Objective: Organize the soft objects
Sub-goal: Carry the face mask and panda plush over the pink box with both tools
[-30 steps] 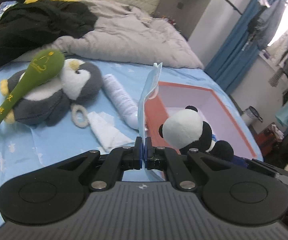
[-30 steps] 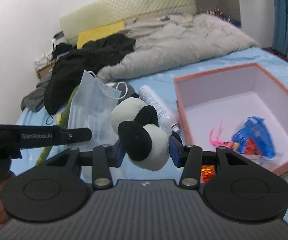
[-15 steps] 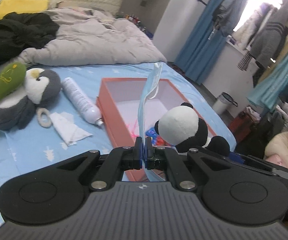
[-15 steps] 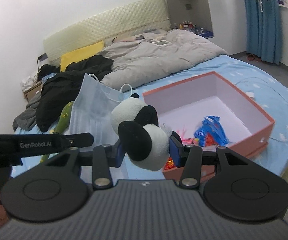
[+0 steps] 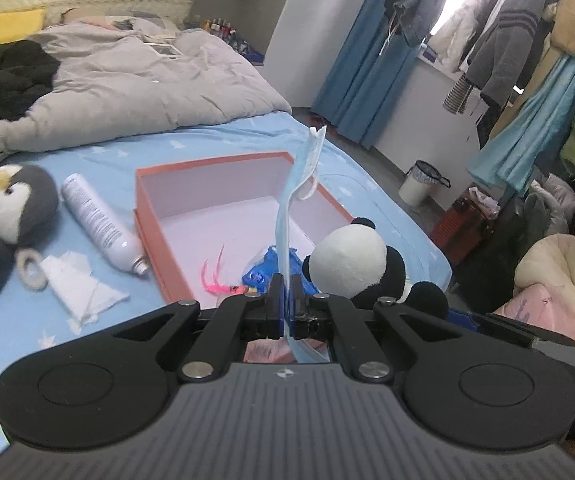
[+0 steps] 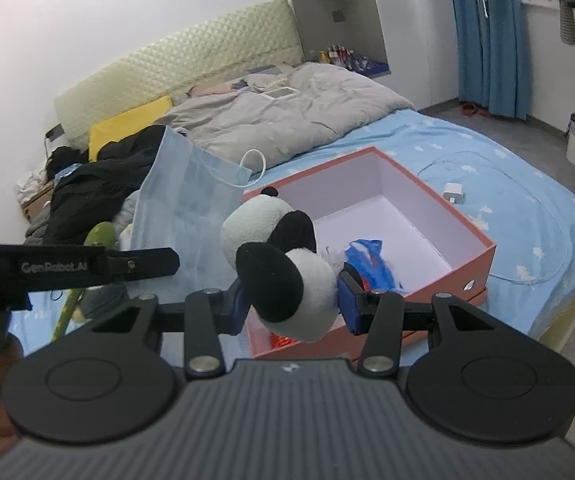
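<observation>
I am holding a panda plush (image 6: 283, 276) in my right hand-held gripper (image 6: 291, 304), its pads pinching the soft body from both sides, just above the near corner of the orange box (image 6: 483, 256). My left hand-held gripper (image 5: 285, 312) is pressing its jaws together on a blue face mask (image 5: 295, 200), which is standing edge-on toward twelve o'clock over the same box. Inside the box, a blue wrapper (image 6: 371, 264) and a pink strand (image 5: 213, 276) are lying on the white floor. At nine o'clock of the box in the left wrist view, a white spray can (image 5: 99, 224) is lying beside its wall, with a penguin plush (image 5: 11, 216) and a white tissue (image 5: 79, 288) on the blue bed sheet (image 5: 99, 160) farther out.
</observation>
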Tool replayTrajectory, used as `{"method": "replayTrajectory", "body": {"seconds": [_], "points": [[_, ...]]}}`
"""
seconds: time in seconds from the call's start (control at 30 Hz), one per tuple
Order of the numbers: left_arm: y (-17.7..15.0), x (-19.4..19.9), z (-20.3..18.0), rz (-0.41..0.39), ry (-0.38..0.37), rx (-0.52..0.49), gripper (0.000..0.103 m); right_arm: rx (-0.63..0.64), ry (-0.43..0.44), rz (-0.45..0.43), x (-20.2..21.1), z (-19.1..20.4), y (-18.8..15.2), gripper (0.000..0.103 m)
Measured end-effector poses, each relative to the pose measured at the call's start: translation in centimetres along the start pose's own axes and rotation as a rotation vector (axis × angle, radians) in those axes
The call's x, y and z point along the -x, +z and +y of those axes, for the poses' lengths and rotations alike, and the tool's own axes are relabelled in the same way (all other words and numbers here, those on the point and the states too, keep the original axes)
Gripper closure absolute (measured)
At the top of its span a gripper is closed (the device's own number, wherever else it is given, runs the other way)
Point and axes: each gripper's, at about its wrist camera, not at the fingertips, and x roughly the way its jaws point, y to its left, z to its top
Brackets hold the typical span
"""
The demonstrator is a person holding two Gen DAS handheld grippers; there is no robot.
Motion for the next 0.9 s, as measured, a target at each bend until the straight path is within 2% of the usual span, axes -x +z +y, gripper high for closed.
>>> {"method": "replayTrajectory", "body": {"seconds": [0.13,0.3,0.5,0.6,0.8,0.83,0.9], "points": [[2.2,-4.3,-0.2,0.036,-0.016,-0.013,0.100,0.015,-0.038,0.035,-3.0,-1.9,1.5,0.054],[4.5,-10.8,-0.8,0.101,0.035,-0.055,0.100,0.007,-0.079,0.110,-7.6,-5.0,3.6,0.054],[5.9,-17.2,0.2,0.208,0.075,-0.059,0.100,-0.017,-0.121,0.175,-12.0,-7.8,4.9,0.054],[6.1,-19.0,1.0,0.258,0.083,-0.066,0.100,-0.038,-0.131,0.217,-13.8,-9.0,4.9,0.053],[5.9,-19.9,1.7,0.282,0.067,-0.060,0.099,-0.073,-0.143,0.250,-14.9,-10.1,4.2,0.052],[5.8,-20.0,1.6,0.293,0.087,-0.067,0.094,-0.087,-0.131,0.256,-15.0,-10.2,4.1,0.049],[5.8,-20.1,1.5,0.300,0.122,-0.088,0.072,-0.091,-0.142,0.259,-14.9,-10.2,4.0,0.039]]}}
